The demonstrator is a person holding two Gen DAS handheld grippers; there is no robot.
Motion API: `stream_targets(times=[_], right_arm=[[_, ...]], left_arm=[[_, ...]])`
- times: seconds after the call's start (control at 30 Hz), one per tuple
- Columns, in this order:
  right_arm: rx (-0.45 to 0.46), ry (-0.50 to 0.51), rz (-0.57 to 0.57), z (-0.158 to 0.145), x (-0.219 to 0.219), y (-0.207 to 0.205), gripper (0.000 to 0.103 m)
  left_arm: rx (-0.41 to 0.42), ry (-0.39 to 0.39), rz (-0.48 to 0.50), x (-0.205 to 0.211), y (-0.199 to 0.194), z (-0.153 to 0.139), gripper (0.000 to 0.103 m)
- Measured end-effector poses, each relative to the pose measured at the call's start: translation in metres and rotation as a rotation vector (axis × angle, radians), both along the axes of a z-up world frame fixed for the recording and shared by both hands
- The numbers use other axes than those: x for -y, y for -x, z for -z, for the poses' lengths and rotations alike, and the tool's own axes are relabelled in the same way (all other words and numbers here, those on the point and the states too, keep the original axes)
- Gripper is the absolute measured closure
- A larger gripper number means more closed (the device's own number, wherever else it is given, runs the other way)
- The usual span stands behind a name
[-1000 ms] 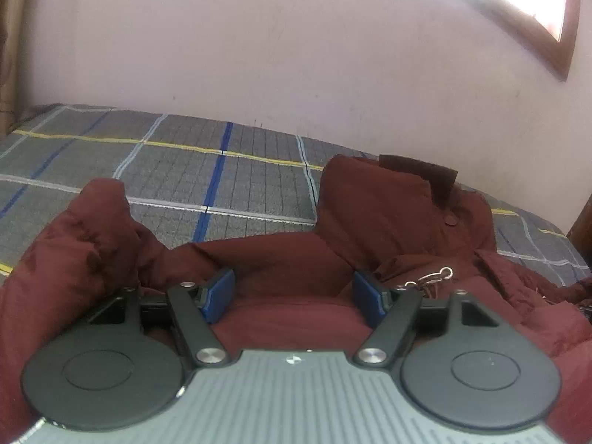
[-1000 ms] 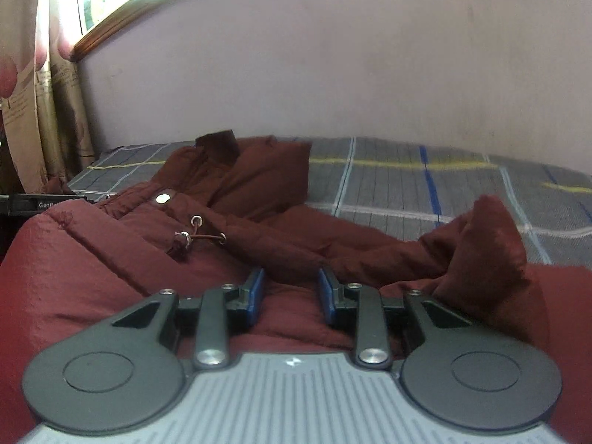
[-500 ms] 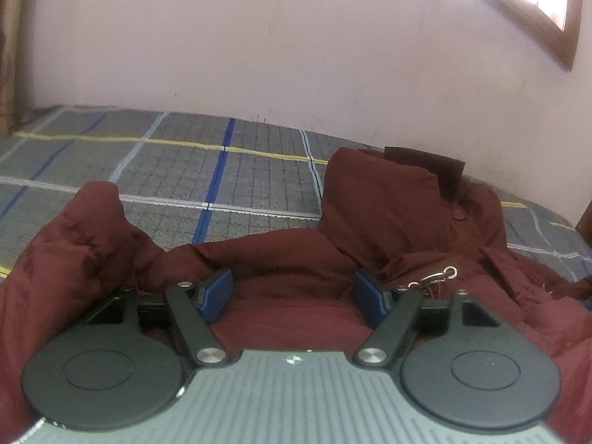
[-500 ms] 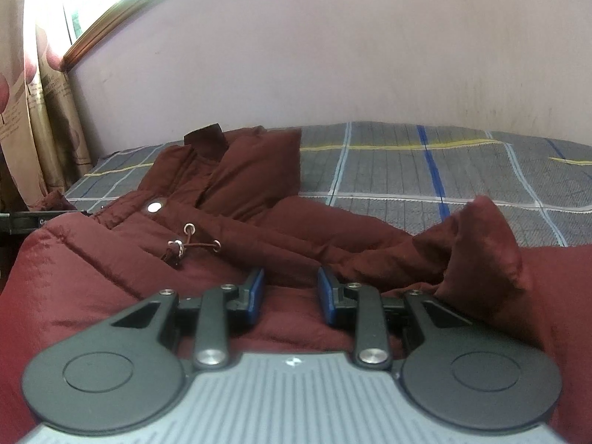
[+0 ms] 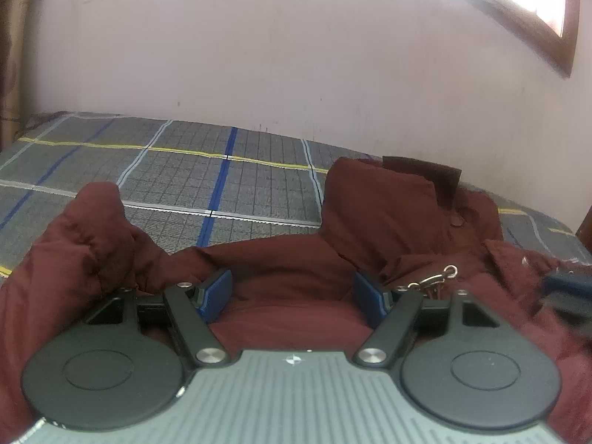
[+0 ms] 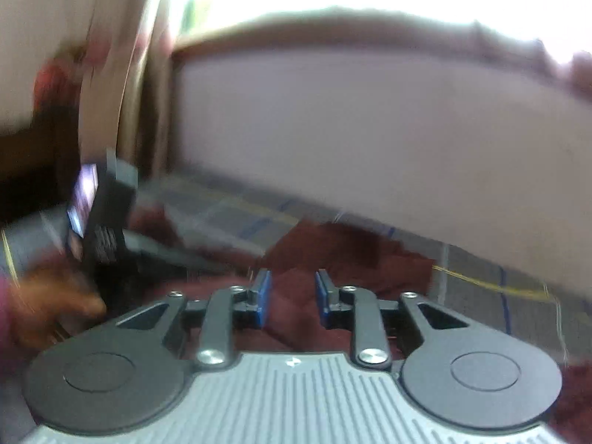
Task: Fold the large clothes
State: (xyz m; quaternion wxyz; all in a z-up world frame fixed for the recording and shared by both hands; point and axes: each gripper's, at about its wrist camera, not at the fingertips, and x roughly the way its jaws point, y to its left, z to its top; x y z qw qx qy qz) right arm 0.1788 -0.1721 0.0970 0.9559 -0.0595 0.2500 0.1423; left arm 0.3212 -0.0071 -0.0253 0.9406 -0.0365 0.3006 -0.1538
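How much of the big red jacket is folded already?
Hardly any. The maroon jacket lies rumpled on the checked bedsheet, collar up and a sleeve bunched, with no neat fold showing. Right now the left gripper sits open over the jacket's middle, while the right gripper is closing in a blurry view, pinching nothing I can see. Flattening and all the folding are left.

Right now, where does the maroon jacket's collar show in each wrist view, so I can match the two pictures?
Left wrist view: the maroon jacket's collar stands right of centre, just beyond the left gripper.
Right wrist view: badly blurred; a raised maroon fold just beyond the right gripper is probably the collar, but I cannot be sure.
Shared landmark: the grey checked bedsheet with its yellow line, under the pale wall.
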Motion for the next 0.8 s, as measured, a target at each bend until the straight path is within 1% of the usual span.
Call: stream_targets(times=[0.03, 0.1, 0.13, 0.2, 0.23, 0.27, 0.3, 0.33, 0.37, 0.4, 0.47, 0.5, 0.57, 0.6, 0.67, 0.7, 0.8], right_arm=[[-0.009, 0.026, 0.000, 0.009, -0.005, -0.005, 0.086], [-0.032, 0.041, 0.013, 0.024, -0.008, -0.012, 0.086], [-0.046, 0.043, 0.012, 0.030, -0.008, -0.015, 0.087], [-0.044, 0.040, 0.020, 0.043, -0.009, -0.017, 0.087], [-0.033, 0.047, 0.022, 0.047, -0.011, -0.016, 0.087], [-0.030, 0.044, 0.024, 0.050, -0.011, -0.016, 0.087], [-0.040, 0.024, 0.025, 0.050, -0.006, -0.018, 0.087], [-0.048, 0.006, 0.024, 0.050, -0.004, -0.020, 0.087], [-0.056, -0.018, 0.022, 0.050, 0.000, -0.021, 0.087], [-0.067, -0.050, 0.022, 0.049, 0.006, -0.023, 0.087], [-0.078, -0.122, 0.023, 0.045, 0.017, -0.024, 0.087], [-0.083, -0.185, 0.023, 0.042, 0.026, -0.022, 0.087], [-0.107, -0.313, 0.050, 0.033, 0.049, -0.018, 0.086], [-0.106, -0.378, 0.086, 0.026, 0.066, -0.013, 0.086], [-0.076, -0.438, 0.162, 0.013, 0.099, 0.001, 0.085], [-0.073, -0.439, 0.209, 0.008, 0.116, 0.007, 0.085], [-0.088, -0.330, 0.343, 0.009, 0.163, 0.015, 0.085]], left_arm=[[0.001, 0.006, -0.001, -0.001, 0.000, 0.000, 0.030], [0.013, 0.028, -0.001, -0.005, 0.004, -0.003, 0.030], [0.037, 0.059, 0.002, -0.009, 0.009, -0.006, 0.029], [0.078, 0.159, 0.016, -0.020, 0.023, -0.015, 0.027], [0.082, 0.193, 0.005, -0.023, 0.029, -0.021, 0.025], [0.082, 0.224, -0.002, -0.025, 0.035, -0.027, 0.018], [0.087, 0.256, -0.001, -0.024, 0.042, -0.033, 0.015], [0.097, 0.264, 0.005, -0.020, 0.047, -0.038, 0.010], [0.102, 0.243, 0.016, -0.011, 0.049, -0.041, 0.008], [0.102, 0.185, 0.026, 0.003, 0.048, -0.041, 0.007], [0.087, 0.059, 0.049, 0.026, 0.042, -0.034, 0.008], [0.078, 0.023, 0.046, 0.033, 0.039, -0.029, 0.008], [0.086, 0.014, 0.041, 0.035, 0.039, -0.025, 0.005], [0.085, 0.013, 0.041, 0.034, 0.039, -0.023, 0.005], [0.078, 0.010, 0.045, 0.034, 0.037, -0.020, 0.002], [0.079, 0.008, 0.048, 0.034, 0.036, -0.018, 0.001], [0.075, 0.013, 0.052, 0.034, 0.034, -0.014, 0.000]])
